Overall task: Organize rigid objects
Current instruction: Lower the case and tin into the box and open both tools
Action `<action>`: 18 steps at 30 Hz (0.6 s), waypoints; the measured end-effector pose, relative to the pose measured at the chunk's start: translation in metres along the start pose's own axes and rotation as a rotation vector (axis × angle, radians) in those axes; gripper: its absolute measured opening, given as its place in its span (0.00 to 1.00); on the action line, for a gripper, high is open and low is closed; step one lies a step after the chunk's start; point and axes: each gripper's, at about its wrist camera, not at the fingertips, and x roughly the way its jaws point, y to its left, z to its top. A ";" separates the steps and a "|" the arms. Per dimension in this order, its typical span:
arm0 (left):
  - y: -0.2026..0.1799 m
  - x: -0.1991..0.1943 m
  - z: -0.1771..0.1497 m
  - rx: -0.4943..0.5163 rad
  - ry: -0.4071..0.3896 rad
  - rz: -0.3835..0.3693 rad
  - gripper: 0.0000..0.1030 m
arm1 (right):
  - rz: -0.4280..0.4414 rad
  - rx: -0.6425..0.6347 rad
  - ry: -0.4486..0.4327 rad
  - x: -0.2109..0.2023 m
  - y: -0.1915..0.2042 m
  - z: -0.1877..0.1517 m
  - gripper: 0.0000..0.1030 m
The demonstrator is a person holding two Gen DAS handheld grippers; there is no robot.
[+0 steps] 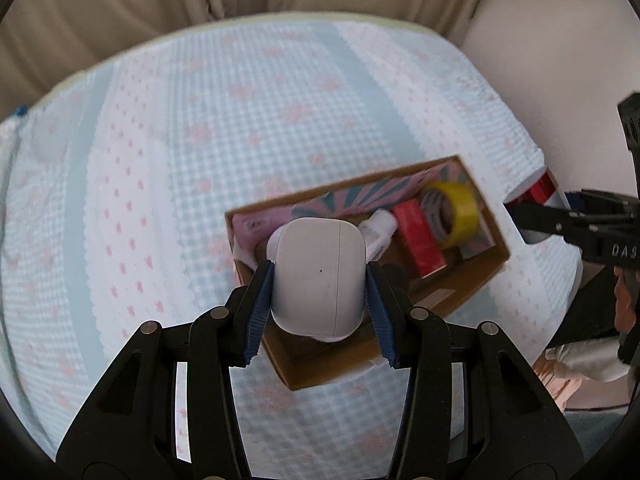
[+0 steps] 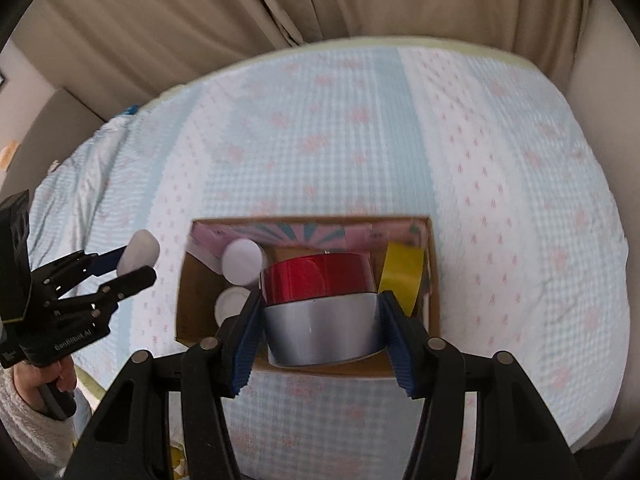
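Note:
A brown cardboard box (image 1: 486, 276) sits on a bed and also shows in the right wrist view (image 2: 192, 280). My left gripper (image 1: 320, 280) is shut on a white earbud case (image 1: 320, 272), held above the box's left end; the case also shows in the right wrist view (image 2: 138, 256). My right gripper (image 2: 320, 320) is shut on a silver and red can (image 2: 320, 304), held over the box's near edge; the can also shows in the left wrist view (image 1: 540, 190). In the box lie a yellow tape roll (image 1: 452, 208), a red box (image 1: 418, 236) and white jars (image 2: 242, 260).
The bed has a pale blue and white checked cover (image 1: 240, 140) with pink marks. Beige curtains (image 2: 320, 8) hang behind it. A cream wall (image 1: 560, 60) is at the right. Pink patterned packets (image 2: 312, 232) line the box's far wall.

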 end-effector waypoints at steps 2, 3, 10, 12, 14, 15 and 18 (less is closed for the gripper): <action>0.005 0.016 -0.002 -0.012 0.025 0.001 0.41 | -0.006 0.008 0.018 0.015 0.000 -0.005 0.51; 0.009 0.027 -0.003 -0.021 0.041 0.000 0.41 | -0.008 0.009 0.027 0.022 -0.001 -0.007 0.51; 0.017 0.075 -0.005 -0.018 0.110 0.006 0.41 | -0.018 0.023 0.120 0.084 -0.004 -0.020 0.51; 0.017 0.085 -0.005 -0.009 0.124 0.006 0.41 | -0.014 0.028 0.143 0.097 -0.003 -0.022 0.51; 0.017 0.091 -0.005 0.005 0.135 0.008 0.41 | -0.025 0.015 0.158 0.107 -0.002 -0.024 0.51; 0.016 0.093 -0.004 0.011 0.138 0.006 0.41 | -0.028 0.008 0.165 0.110 -0.001 -0.025 0.51; 0.016 0.094 -0.002 0.017 0.134 -0.018 0.41 | -0.016 0.004 0.185 0.120 0.000 -0.029 0.52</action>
